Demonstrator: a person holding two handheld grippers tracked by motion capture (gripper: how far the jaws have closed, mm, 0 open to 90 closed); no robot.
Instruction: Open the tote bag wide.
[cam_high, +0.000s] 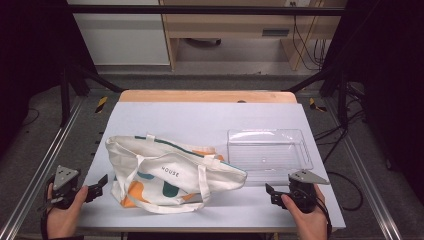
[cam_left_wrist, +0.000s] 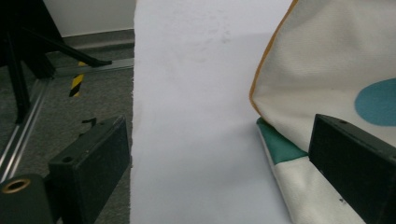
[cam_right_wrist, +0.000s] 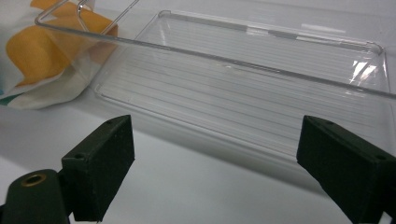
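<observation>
A cream canvas tote bag (cam_high: 167, 175) printed with orange and teal rounded shapes and a small word in dark letters lies on its side in the lower centre of the high view, on a pale lilac-white table top (cam_high: 200, 120). Its cloth looks soft and floppy, so it will likely sag and fold when lifted; it seems light, and its contents, if any, cannot be seen (its mouth is not visible from here). The best holds are probably the two cream webbing handles (cam_high: 202, 180) looped across its upper face, or the seam at its left edge. To its right, in the centre right of the frame, sits a clear, rigid rectangular plastic tray (cam_high: 267, 150) with a ribbed floor, empty, likely smooth and slippery; its raised rim is the natural place to pinch. The left gripper (cam_high: 102, 181) hovers at lower left, just beside the bag's corner, jaws spread with nothing between them. The right gripper (cam_high: 270, 192) sits at lower right, near the tray's front wall, jaws likewise released and empty.
</observation>
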